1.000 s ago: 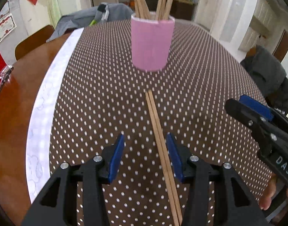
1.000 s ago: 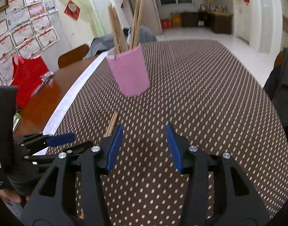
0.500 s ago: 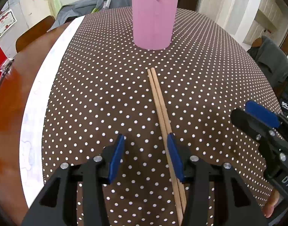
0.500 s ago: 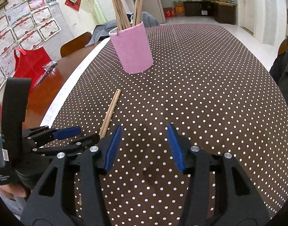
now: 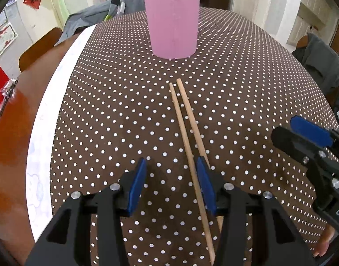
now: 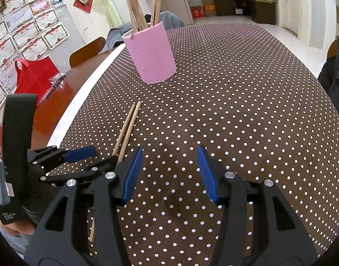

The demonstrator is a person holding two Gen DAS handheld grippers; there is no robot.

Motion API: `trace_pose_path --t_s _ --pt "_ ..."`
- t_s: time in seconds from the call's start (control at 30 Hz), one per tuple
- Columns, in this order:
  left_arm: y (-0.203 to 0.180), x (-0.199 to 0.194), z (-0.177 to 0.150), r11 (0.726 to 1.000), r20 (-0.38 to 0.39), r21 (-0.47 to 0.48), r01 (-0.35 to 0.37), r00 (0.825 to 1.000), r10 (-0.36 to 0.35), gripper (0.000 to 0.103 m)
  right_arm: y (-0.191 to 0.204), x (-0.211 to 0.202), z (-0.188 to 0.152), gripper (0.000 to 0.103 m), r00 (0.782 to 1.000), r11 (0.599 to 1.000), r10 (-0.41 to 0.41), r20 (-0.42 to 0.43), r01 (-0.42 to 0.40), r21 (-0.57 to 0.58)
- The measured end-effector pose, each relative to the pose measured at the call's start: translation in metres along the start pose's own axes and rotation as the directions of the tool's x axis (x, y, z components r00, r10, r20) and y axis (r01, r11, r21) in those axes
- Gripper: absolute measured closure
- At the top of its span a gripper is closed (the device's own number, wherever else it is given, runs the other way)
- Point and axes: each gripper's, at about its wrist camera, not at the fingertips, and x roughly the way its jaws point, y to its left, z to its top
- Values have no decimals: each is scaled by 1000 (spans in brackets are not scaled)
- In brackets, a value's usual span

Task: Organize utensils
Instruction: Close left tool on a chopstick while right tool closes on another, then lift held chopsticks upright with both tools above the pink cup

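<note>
Over on the far left there's bare wooden table (image 5: 12,133) with a red bag (image 6: 34,75) sitting on it, then the white edge strip and the brown polka-dot cloth (image 5: 116,102) where everything happens. My left gripper (image 5: 171,182) hangs over the near part of the cloth with its jaws parted about halfway and nothing gripped. One of the two loose chopsticks (image 5: 187,133) runs up between the blue pads, close to the right one, and its twin slips under that right pad, so I'm lined up a bit off-centre. They lie side by side, touching or nearly so, tips aimed at the pink cup (image 5: 174,22), which stands upright further back with several sticks already in it. To the right, my right gripper (image 6: 169,173) sits over empty cloth, jaws likewise about half open and empty, well clear of the pair. So I'd say I'm at the pick-up step for the last two sticks. Next move, I reckon: nudge the left gripper slightly right so both sticks sit between the pads, drop to the cloth, squeeze, then lift and tip them into the cup. Thin round sticks could roll apart, so I'd close slowly.
</note>
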Motion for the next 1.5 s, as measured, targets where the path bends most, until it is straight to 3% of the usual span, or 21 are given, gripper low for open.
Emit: trace_pose_path --t_s 0.2,0.3,0.37,0.43,0.8,1.03,1.27,1.33,1.5 --pt "9 6 10 1000 -3 -16 23 1000 -23 56 -1 1 2 52 1000 1000 10 -9 -10 -6" --pt "13 7 12 999 4 -19 29 1000 -29 71 0 3 3 52 1000 1000 12 -14 -12 -6" --pt "19 8 13 998 6 -41 40 999 -40 87 1 4 4 52 1000 1000 12 -20 -12 -11" --pt "25 9 13 995 11 -66 69 998 -69 94 5 6 6 52 1000 1000 12 -24 -12 -17" --pt "51 -6 6 980 115 -157 120 988 -103 97 42 34 21 52 991 997 -5 -136 -6 -81" --pt "72 -24 5 973 194 -199 119 978 -80 97 65 63 34 52 970 991 -54 -238 24 -129" --pt "82 -34 2 960 252 -238 148 964 -86 97 87 86 41 53 949 976 -130 -288 71 -204" --pt "83 -36 1 957 265 -241 159 960 -93 97 93 95 44 73 941 973 -143 -308 76 -219" --pt "81 -43 -1 956 291 -236 174 951 -101 97 96 104 47 88 937 967 -160 -309 85 -241"
